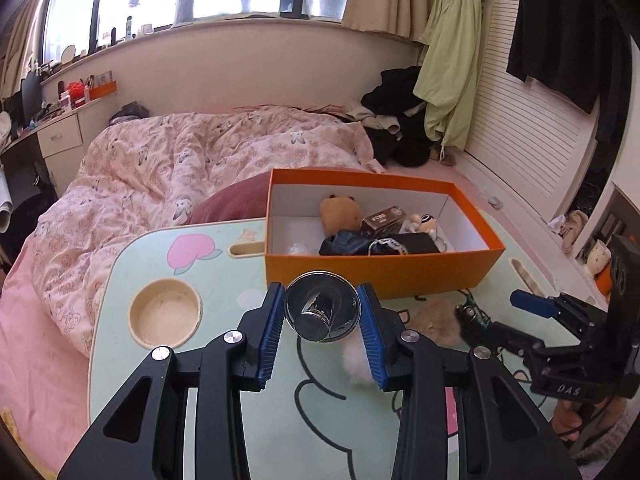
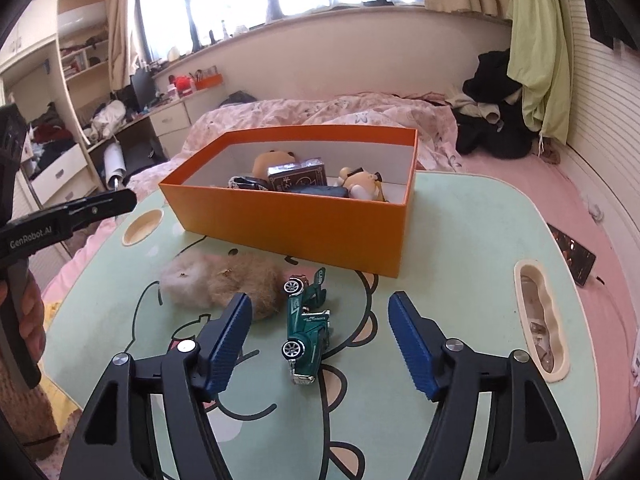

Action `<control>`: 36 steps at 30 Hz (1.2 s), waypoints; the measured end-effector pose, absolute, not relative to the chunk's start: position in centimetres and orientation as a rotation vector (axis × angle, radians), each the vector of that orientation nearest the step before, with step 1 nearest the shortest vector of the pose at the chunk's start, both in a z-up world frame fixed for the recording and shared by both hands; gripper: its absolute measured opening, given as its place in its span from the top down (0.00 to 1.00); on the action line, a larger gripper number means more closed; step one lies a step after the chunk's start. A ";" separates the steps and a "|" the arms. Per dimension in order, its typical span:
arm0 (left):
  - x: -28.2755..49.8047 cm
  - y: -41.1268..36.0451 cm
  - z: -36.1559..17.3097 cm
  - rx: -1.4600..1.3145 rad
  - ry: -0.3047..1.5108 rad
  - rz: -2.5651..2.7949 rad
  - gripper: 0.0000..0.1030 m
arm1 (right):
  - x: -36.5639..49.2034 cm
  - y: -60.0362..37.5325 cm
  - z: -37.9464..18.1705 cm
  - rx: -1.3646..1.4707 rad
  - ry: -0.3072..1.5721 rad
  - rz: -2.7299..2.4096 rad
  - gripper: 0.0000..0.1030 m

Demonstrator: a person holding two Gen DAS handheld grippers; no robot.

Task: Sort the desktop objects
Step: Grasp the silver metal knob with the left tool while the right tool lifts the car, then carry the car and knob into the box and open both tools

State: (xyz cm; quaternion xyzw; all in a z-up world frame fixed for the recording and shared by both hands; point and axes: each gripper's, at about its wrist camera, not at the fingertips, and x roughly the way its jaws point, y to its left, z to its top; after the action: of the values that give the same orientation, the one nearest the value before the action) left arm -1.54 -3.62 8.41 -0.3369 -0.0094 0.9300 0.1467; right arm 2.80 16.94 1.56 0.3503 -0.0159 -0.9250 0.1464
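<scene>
Left gripper (image 1: 322, 316) clamped on a shiny chrome funnel-shaped piece (image 1: 322, 311), blue pads pressing its rim on both sides, held above the desk (image 1: 192, 264) in front of the orange box (image 1: 380, 272). Right gripper (image 2: 320, 332) released, jaws spread wide — green toy car (image 2: 306, 330) lies on its side between them, untouched. Furry plush (image 2: 222, 282) just left of the car. Box sits toward the desk's far edge, already holding several items.

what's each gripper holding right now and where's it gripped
The left gripper clamps a shiny metal cup by opposite sides of its rim. The right gripper holds nothing; the green toy car lies between its open jaws.
</scene>
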 end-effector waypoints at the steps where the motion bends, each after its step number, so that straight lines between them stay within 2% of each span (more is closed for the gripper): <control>1: -1.5 -3.4 8.5 -0.963 -0.029 2.672 0.63 | 2.8 16.6 1.5 1.010 -0.029 -2.654 0.29; 3: -1.7 -2.8 8.7 -0.958 -0.028 2.662 0.63 | 2.3 15.7 1.2 1.045 0.039 -2.661 0.29; 5: -1.8 -2.4 8.5 -0.960 -0.024 2.652 0.63 | 1.5 15.1 0.3 1.121 0.087 -2.663 0.51; 6: -1.8 -2.1 8.5 -0.962 -0.024 2.647 0.63 | 1.1 15.1 -0.1 1.164 0.072 -2.642 0.74; 7: -1.8 -1.9 8.4 -0.962 -0.027 2.642 0.63 | 0.9 15.2 -0.5 1.196 0.047 -2.621 0.78; 17: -2.8 -1.0 9.4 -0.942 -0.019 2.628 0.63 | 1.7 16.7 1.7 1.096 -0.017 -2.666 0.78; 28: -10.6 2.0 9.6 -1.005 -0.019 2.603 0.63 | -5.0 15.8 7.4 0.993 -0.115 -2.664 0.78; 36: -13.5 2.3 7.0 -1.112 -0.048 2.596 0.63 | -11.1 15.4 5.7 1.114 -0.118 -2.698 0.77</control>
State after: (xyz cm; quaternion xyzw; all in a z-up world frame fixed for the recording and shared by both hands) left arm -13.51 2.30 6.96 -0.3887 -0.0168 0.9076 0.1578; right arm -11.08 15.42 5.71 0.3791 -0.0400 -0.9179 0.1099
